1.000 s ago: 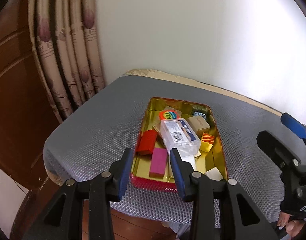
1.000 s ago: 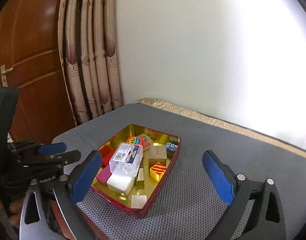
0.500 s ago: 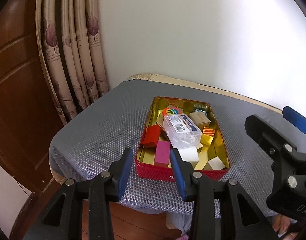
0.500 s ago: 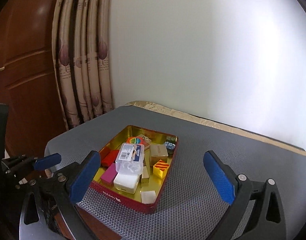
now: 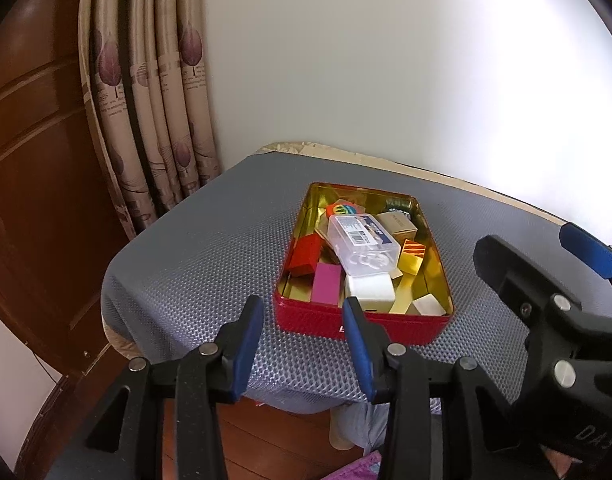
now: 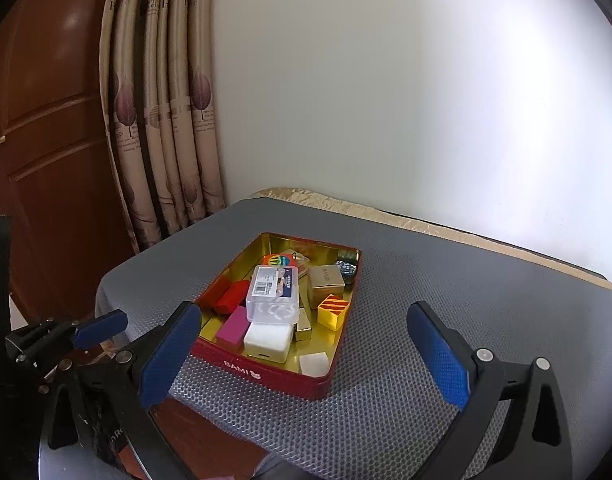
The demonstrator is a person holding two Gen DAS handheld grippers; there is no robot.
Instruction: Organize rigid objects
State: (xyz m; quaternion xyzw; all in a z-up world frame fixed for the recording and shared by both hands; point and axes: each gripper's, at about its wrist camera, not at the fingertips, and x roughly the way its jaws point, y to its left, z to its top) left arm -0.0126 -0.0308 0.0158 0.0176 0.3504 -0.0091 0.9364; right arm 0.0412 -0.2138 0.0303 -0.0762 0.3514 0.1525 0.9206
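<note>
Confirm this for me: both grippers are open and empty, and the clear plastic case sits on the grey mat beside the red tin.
One thing is wrong: the clear plastic case is not on the grey mat. It lies inside the red tin, on top of the small blocks there, as the right wrist view shows. The rest holds: the left gripper and right gripper are both open and empty.

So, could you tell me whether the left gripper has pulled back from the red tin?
Yes: the left gripper has backed away; the red tin that sat between its fingertips now lies beyond them.
</note>
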